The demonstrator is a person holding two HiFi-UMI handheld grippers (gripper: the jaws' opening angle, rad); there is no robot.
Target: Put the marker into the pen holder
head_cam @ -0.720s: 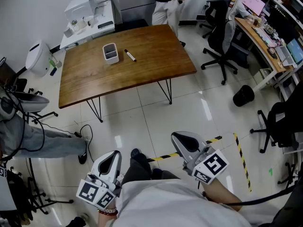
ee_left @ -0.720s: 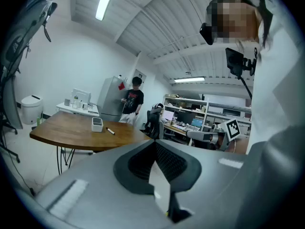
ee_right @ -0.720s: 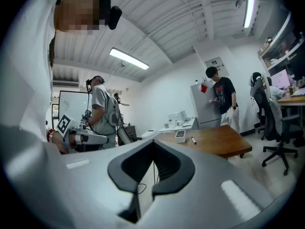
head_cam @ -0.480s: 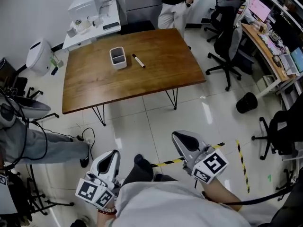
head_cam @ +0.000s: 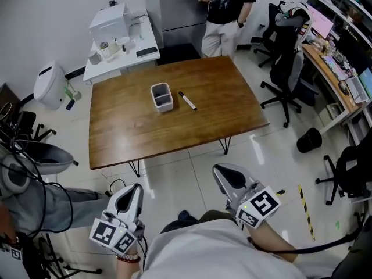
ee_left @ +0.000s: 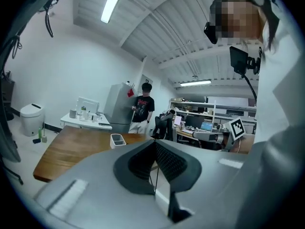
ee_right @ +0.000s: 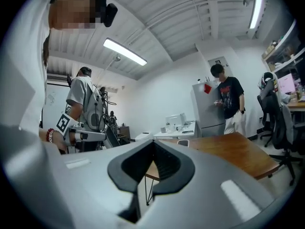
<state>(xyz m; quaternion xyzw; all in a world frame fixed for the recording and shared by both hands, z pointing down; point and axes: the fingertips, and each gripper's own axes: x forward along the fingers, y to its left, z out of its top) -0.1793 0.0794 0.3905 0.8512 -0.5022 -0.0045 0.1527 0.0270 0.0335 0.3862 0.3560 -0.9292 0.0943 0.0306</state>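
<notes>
Head view: bare floor [head_cam: 192, 176] is left between table [head_cam: 174, 138] edge and left gripper [head_cam: 132, 190] and right gripper [head_cam: 224, 174], both closed on nothing. The table is seen nearer than before.

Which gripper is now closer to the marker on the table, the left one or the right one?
Right, probably. The right gripper is short of the table, slightly right of the marker. The left gripper is farther back and left of it.
</notes>
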